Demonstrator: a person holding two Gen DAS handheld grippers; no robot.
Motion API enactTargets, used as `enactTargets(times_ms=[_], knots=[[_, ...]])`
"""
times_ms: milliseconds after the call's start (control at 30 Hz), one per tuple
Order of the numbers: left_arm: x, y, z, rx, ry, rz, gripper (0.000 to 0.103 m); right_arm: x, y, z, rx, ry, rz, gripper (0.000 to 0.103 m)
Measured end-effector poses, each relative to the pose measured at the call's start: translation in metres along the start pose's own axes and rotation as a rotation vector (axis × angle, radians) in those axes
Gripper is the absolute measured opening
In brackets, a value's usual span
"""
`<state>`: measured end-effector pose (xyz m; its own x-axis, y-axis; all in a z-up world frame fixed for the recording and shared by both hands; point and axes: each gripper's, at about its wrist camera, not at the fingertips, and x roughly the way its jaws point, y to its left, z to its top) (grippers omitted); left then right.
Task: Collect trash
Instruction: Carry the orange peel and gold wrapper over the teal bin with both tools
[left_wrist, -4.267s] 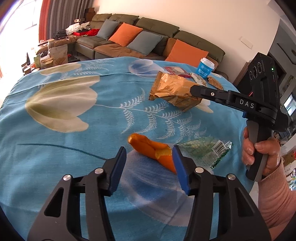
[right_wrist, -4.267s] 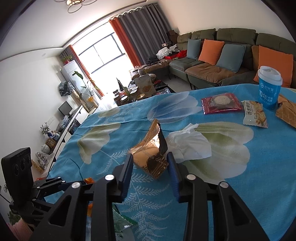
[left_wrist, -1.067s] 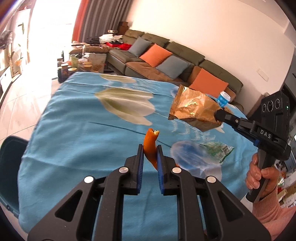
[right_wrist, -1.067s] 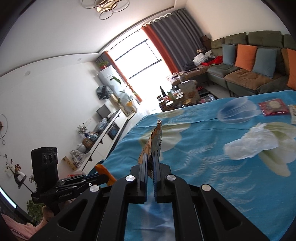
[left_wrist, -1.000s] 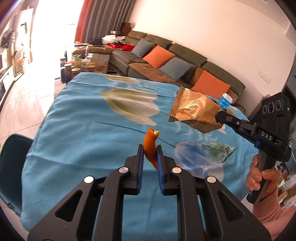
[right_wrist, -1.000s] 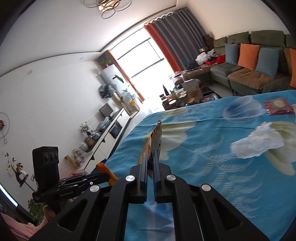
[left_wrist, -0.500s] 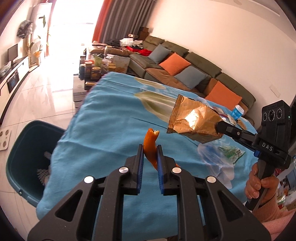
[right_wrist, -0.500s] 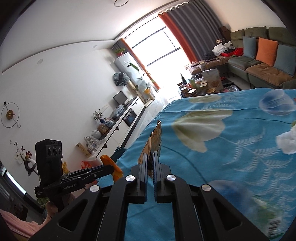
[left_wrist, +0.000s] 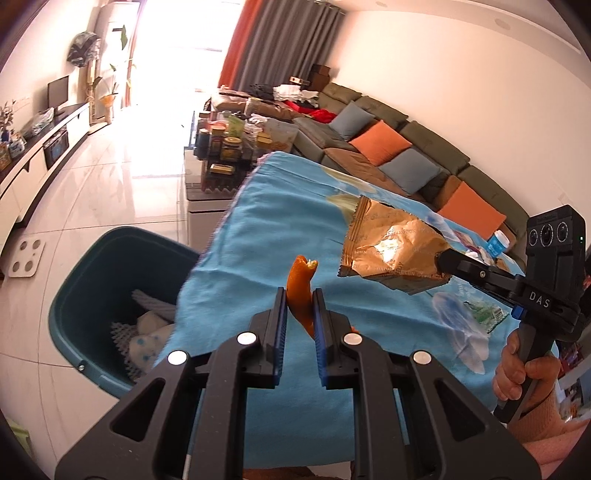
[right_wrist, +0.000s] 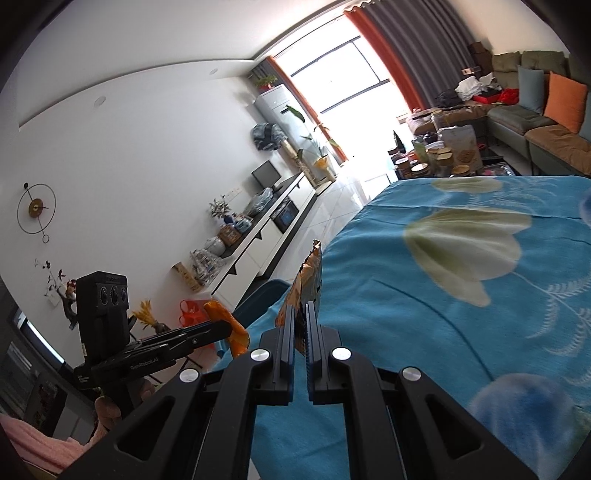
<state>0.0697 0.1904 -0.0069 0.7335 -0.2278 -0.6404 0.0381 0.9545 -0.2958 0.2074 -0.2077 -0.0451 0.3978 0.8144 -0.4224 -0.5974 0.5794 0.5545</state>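
A: What is the left gripper (left_wrist: 299, 314) holding?

B: A peel (left_wrist: 301, 291). It is orange and bent. The two blue pads are close together and squeeze it in the middle. The top of the peel sticks up past the tips.

A: Will it be hard to carry?

B: I think not. It looks light and soft, a bit floppy. It may be a little slippery, so a hold in the middle is best.

A: And the right gripper (right_wrist: 301, 321)?

B: Its jaws are squeezed nearly flat on a bag (right_wrist: 308, 280). The bag is gold and shiny, and it stands up between the tips. In the left view you can see the bag's (left_wrist: 391, 251) whole side, out to the right of the peel and a bit ahead.

A: How will the bag handle?

B: It looks empty, thin and crinkly. So it is very light, but smooth. The pinch is at one edge, and that looks like enough.

A: Where does the trash go?

B: I think in the bin (left_wrist: 92, 266). It is dark green and sits on the floor, ahead of the left gripper and to its left, below the edge of the blue cloth (left_wrist: 258, 236). There is some white stuff in it already.

A: Is the peel over the bin?

B: Not yet. It is over the cloth, near the edge.
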Motion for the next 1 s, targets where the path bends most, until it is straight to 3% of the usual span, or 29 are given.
enactTargets(times_ms=[1000], knots=[[-0.042,0.08,0.005,-0.14,-0.083,0.172,0.014,0.079,0.045,0.018,-0.092,0.125,0.117,0.004]])
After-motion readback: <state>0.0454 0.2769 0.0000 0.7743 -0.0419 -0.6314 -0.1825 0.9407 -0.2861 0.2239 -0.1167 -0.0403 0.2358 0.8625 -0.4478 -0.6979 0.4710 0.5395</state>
